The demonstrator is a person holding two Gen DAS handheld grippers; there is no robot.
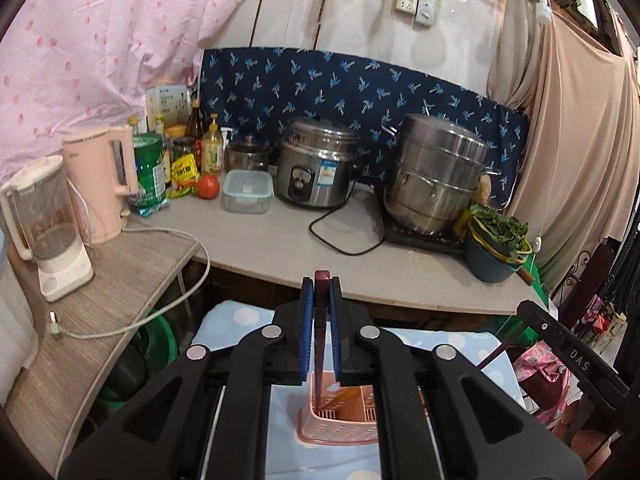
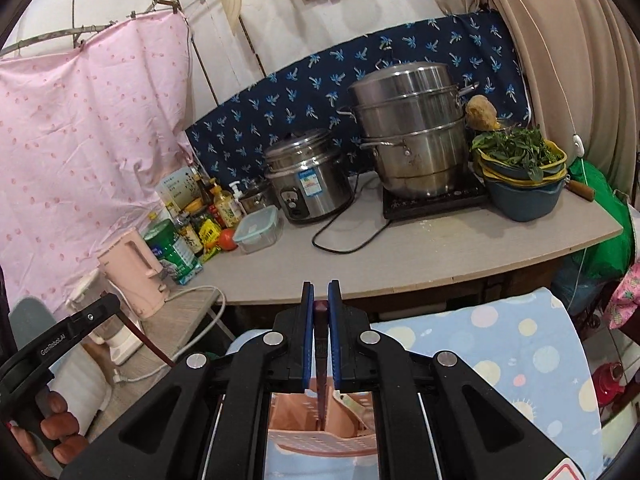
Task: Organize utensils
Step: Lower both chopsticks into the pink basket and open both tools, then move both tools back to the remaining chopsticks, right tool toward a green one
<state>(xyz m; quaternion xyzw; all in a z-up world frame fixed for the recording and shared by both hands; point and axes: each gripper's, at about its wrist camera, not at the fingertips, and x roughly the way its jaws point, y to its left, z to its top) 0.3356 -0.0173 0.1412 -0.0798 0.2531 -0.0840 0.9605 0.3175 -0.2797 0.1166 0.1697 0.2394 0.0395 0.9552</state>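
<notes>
My left gripper (image 1: pixel 321 280) is shut on a dark red chopstick (image 1: pixel 320 320) that stands upright between its blue pads. The chopstick's lower end reaches into a pink slotted utensil basket (image 1: pixel 340 420), which holds an orange utensil. My right gripper (image 2: pixel 320 286) is shut on a second dark chopstick (image 2: pixel 320 340), also upright, its tip down inside the same basket (image 2: pixel 320 444). A pale handle leans in that basket. The left gripper (image 2: pixel 112 300) shows at the left edge of the right wrist view, with a hand (image 2: pixel 56 420) on its grip.
The basket stands on a light blue dotted cloth (image 2: pixel 500 352). Beyond it is a grey counter (image 1: pixel 260 236) with a rice cooker (image 1: pixel 316 164), a steamer pot (image 1: pixel 432 176), a pink kettle (image 1: pixel 100 184), a blender (image 1: pixel 48 232), bottles and a basin of greens (image 1: pixel 496 248).
</notes>
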